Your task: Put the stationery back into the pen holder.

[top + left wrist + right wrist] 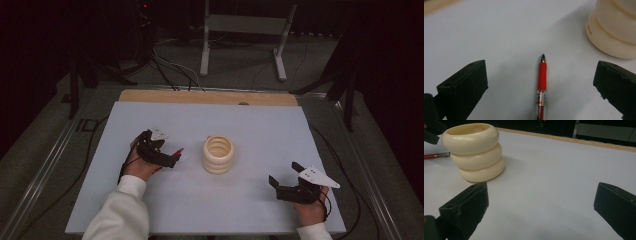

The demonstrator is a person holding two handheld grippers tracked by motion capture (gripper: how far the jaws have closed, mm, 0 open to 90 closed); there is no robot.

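Your left gripper (167,157) straddles a red pen (542,82), jaws spread, ungrasped; cream holder (218,154) at three o'clock (apparently empty). Right gripper (285,182) released, idle.

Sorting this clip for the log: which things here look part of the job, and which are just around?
Likely in play:
- red pen, lying on the mat between the open left gripper fingers
- cream ribbed holder, upright beside it
- right gripper, open, apart from the holder

Just around:
- white mat
- white metal stand beyond the table
- floor cables
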